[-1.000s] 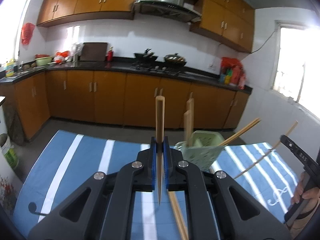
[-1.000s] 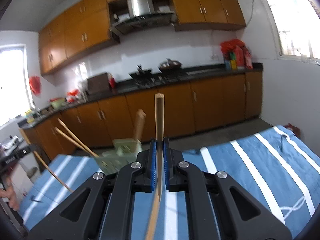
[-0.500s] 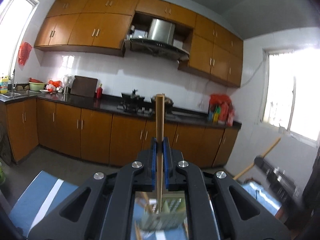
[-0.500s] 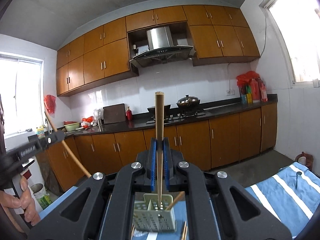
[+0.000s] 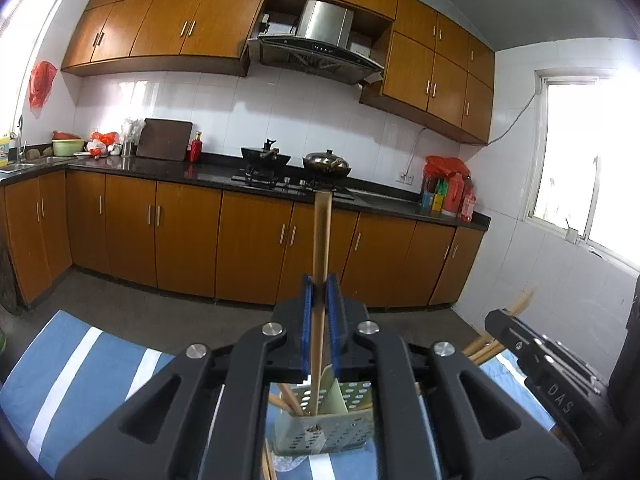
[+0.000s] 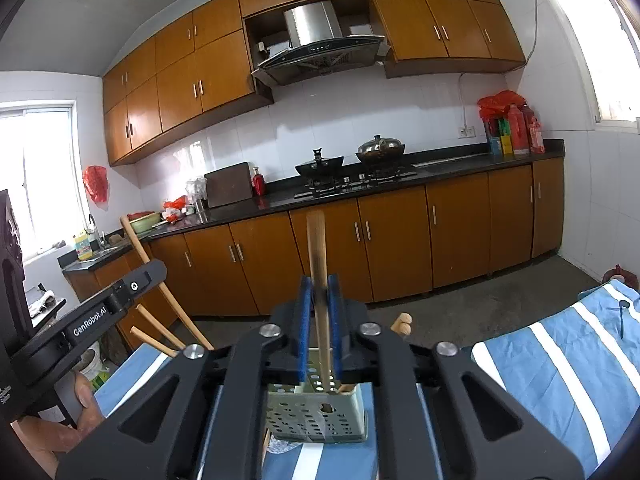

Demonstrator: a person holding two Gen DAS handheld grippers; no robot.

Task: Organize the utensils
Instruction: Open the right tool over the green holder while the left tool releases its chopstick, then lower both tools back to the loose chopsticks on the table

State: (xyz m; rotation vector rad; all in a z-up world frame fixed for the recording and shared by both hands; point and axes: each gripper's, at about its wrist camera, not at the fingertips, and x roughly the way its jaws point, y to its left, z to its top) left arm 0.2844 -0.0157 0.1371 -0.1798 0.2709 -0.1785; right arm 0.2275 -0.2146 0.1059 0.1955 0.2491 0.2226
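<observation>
My left gripper (image 5: pixel 319 292) is shut on a wooden chopstick (image 5: pixel 321 240) held upright, its lower end inside the pale green perforated utensil holder (image 5: pixel 324 428) just below the fingers. My right gripper (image 6: pixel 319 292) is shut on another wooden chopstick (image 6: pixel 316 248), also upright, its lower end in the same holder (image 6: pixel 316 416). Other wooden utensils stand in the holder. The right gripper shows at the right of the left wrist view (image 5: pixel 548 364); the left gripper shows at the left of the right wrist view (image 6: pixel 92 320).
The holder stands on a blue cloth with white stripes (image 6: pixel 560 368). Behind are brown kitchen cabinets (image 5: pixel 184 236), a dark counter with a stove and two pans (image 5: pixel 296 160), and windows at the sides. A small dark item (image 6: pixel 624 312) lies on the cloth at right.
Both grippers tilted up and moved over the holder, which was farther ahead one second ago. Both chopsticks now reach down into it.
</observation>
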